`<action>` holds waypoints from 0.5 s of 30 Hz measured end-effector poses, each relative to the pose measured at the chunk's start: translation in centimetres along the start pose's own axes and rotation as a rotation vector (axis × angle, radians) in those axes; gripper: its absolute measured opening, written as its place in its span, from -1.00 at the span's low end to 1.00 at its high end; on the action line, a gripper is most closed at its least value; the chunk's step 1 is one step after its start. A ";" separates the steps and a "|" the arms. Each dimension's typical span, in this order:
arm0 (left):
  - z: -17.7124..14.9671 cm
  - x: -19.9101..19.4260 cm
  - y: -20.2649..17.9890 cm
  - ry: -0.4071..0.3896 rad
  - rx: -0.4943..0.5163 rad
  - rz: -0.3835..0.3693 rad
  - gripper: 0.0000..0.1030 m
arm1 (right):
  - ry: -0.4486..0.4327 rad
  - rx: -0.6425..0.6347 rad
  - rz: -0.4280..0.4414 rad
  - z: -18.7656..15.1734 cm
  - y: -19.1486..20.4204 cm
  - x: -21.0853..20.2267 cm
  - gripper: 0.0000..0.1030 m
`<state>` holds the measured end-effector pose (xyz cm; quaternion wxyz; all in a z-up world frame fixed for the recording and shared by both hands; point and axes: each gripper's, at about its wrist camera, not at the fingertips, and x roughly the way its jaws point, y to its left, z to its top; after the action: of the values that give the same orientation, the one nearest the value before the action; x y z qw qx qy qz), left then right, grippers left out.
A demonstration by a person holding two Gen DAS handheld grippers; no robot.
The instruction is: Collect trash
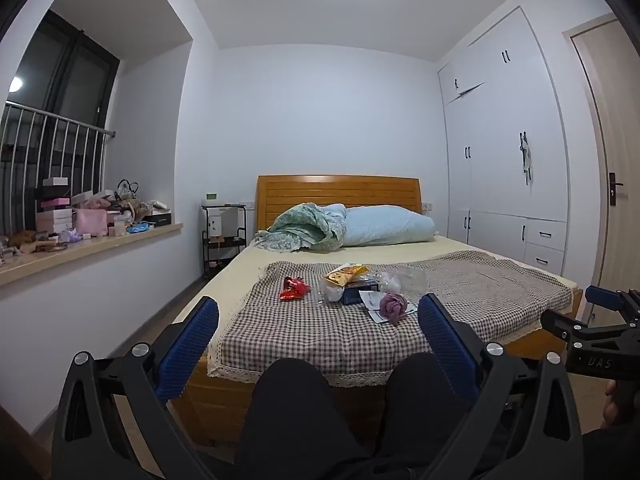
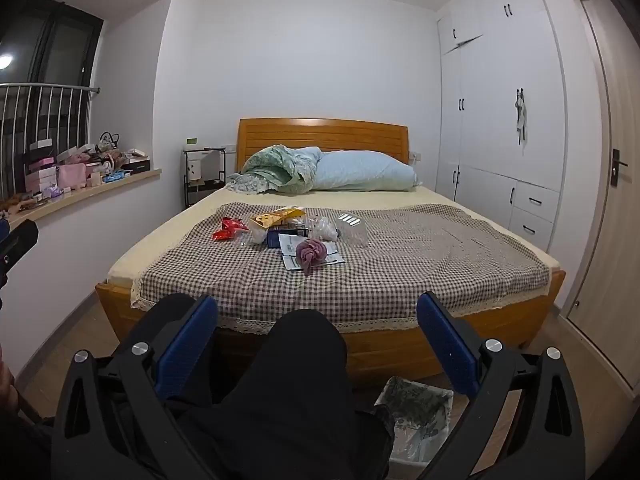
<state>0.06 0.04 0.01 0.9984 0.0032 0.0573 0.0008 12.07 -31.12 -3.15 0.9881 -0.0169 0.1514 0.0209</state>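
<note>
Trash lies in a heap on the checked cloth (image 1: 320, 336) on the bed: a red wrapper (image 1: 293, 289) (image 2: 228, 229), a yellow snack bag (image 1: 345, 273) (image 2: 276, 216), a dark blue box (image 1: 359, 292) (image 2: 280, 237), clear plastic (image 1: 412, 278) (image 2: 352, 229), white paper slips (image 2: 294, 250) and a crumpled purple tissue (image 1: 393, 306) (image 2: 311, 254). My left gripper (image 1: 319, 320) is open and empty, held back from the bed's foot. My right gripper (image 2: 317, 320) is open and empty too, also short of the bed. A bin lined with a clear bag (image 2: 416, 412) stands on the floor at lower right.
The person's dark knees (image 2: 296, 360) sit between the grippers and the bed. A quilt and pillow (image 1: 360, 224) lie by the wooden headboard. A cluttered window ledge (image 1: 80, 228) runs along the left, a black cart (image 1: 224, 236) by the bed, white wardrobes (image 1: 508, 160) and a door (image 2: 616, 200) on the right.
</note>
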 end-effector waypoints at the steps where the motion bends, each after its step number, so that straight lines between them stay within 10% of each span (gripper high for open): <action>1: 0.0 0.0 0.0 0.001 -0.002 0.000 0.88 | 0.002 0.004 0.000 0.0 0.0 0.0 0.84; 15: 0.3 -1.1 -0.4 -0.023 0.022 0.017 0.88 | -0.014 -0.002 0.004 0.2 0.4 -0.5 0.84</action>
<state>-1.01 -0.37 0.45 0.9988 0.0146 0.0460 0.0086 11.66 -30.70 -2.87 0.9891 -0.0173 0.1444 0.0229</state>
